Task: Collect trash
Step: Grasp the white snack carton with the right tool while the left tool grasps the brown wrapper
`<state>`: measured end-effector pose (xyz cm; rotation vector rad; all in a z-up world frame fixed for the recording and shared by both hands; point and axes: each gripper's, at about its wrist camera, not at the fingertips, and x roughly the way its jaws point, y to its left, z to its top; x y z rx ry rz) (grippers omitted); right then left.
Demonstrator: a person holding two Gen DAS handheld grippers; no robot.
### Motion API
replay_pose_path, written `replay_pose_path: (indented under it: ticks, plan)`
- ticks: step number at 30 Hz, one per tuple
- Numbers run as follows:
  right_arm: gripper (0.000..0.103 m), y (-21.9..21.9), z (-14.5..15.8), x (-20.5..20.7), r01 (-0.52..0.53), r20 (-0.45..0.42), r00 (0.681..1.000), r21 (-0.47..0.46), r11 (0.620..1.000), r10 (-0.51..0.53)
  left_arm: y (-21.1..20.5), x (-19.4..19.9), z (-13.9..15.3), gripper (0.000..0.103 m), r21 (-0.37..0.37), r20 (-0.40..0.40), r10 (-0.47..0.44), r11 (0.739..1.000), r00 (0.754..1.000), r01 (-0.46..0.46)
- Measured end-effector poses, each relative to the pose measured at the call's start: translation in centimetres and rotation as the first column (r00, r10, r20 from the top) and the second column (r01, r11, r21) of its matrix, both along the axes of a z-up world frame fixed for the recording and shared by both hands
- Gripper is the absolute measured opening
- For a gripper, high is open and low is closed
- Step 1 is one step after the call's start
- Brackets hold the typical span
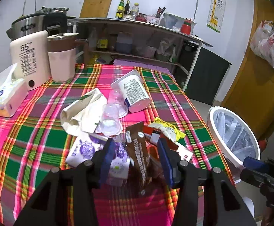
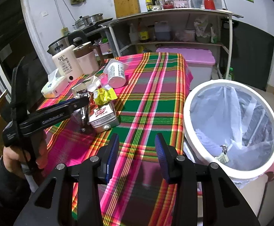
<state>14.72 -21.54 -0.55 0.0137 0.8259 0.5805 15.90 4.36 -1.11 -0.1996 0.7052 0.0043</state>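
Left wrist view: left hand-held gripper (image 1: 135, 156) is hanging low over the trash pile on the desk (image 1: 33, 131), the one with the plaid cloth.
Left jaws: sitting partway open, with a brown wrapper (image 1: 139, 150) standing up between the blue pads (image 1: 164, 158). Can't tell if the pads are actually pressing on it.
Left of that gripper: a purple-and-white carton (image 1: 86, 148) is lying just beside the left pad, partly tucked behind it.
Right of it: a yellow packet (image 1: 167, 129) and a red-and-white carton (image 1: 182, 150) are sitting close by.
Ahead of it: crumpled clear cups (image 1: 110, 116), a squashed beige paper cup (image 1: 80, 113) and a big white tub (image 1: 135, 92) on its side.
Far left ahead: a tissue pack (image 1: 5, 98), a white box marked 55 (image 1: 28, 58) and a pink-and-brown jug (image 1: 61, 56).
Right wrist view: right hand-held gripper (image 2: 137, 156) is hovering over bare plaid cloth, jaws partway open, nothing between them.
Right of that gripper: a white bin (image 2: 193, 98) with a clear liner is standing just off the desk edge, some scraps in the bottom.
Left of it: a hand (image 2: 22, 158) in a dark sleeve is holding the other gripper over the pile.
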Motion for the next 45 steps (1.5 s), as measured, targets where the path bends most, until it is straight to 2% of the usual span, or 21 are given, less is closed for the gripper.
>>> replay_pose_path:
  ticks: [3,9,19,24,28,41,45]
  plan:
    - [0.041,0.4,-0.1,0.6,-0.003,-0.005,1.000,-0.002,1.000,0.003,-0.3,0.3,-0.1,0.024,0.016,0.000,-0.011,1.000,1.000,0.011]
    - [0.041,1.6,-0.3,1.8,-0.026,-0.007,1.000,0.006,1.000,0.026,0.2,-0.5,0.3,0.023,0.002,0.016,-0.022,1.000,1.000,0.022]
    - [0.041,4.8,0.0,3.0,-0.107,0.019,0.994,0.022,0.994,0.107,2.6,-3.1,1.5,0.023,-0.033,0.049,0.017,0.999,0.999,-0.016]
    - [0.042,6.9,0.5,3.6,-0.167,0.063,0.984,-0.001,0.986,0.166,3.3,-3.8,1.5,0.023,-0.039,0.049,0.025,0.999,0.998,-0.023]
    - [0.053,8.6,0.8,4.2,-0.204,0.089,0.975,-0.024,0.979,0.206,3.8,-4.2,1.3,0.023,-0.050,0.046,0.029,0.998,0.998,-0.027]
    - [0.053,12.3,-1.2,6.3,-0.268,0.059,0.959,-0.123,0.956,0.276,4.4,-4.5,0.6,0.023,-0.072,0.034,0.023,0.997,0.999,-0.021]
    - [0.053,11.8,-1.4,5.6,-0.270,0.062,0.959,-0.106,0.957,0.277,4.6,-4.7,0.4,0.023,-0.077,0.031,0.025,0.997,0.999,-0.022]
